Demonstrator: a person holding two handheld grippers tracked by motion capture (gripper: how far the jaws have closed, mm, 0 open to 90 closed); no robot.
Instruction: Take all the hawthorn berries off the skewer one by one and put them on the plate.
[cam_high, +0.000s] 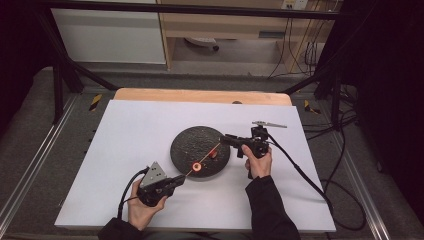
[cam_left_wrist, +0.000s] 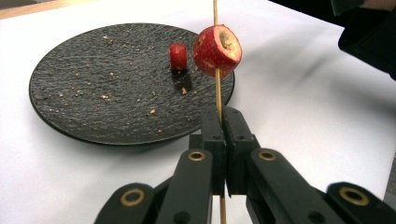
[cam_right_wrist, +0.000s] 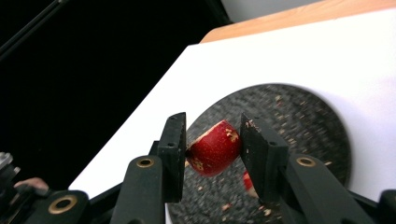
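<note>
Left hand-held gripper clamps a skewer; right hand-held gripper clamps a red fruit piece.

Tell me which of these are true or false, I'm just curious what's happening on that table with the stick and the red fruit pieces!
1. The left hand-held gripper is shut on a thin wooden skewer. True.
2. The skewer is bare, with nothing on it. False: a hollowed red fruit piece is threaded on it.
3. The right hand-held gripper grips a red fruit chunk between its jaws. True.
4. The plate is white and spotless. False: it is dark, round and dotted with crumbs.
5. A small red piece stands on the plate. True.
6. The plate sits on bare wood. False: it rests on a white sheet covering the table.
</note>
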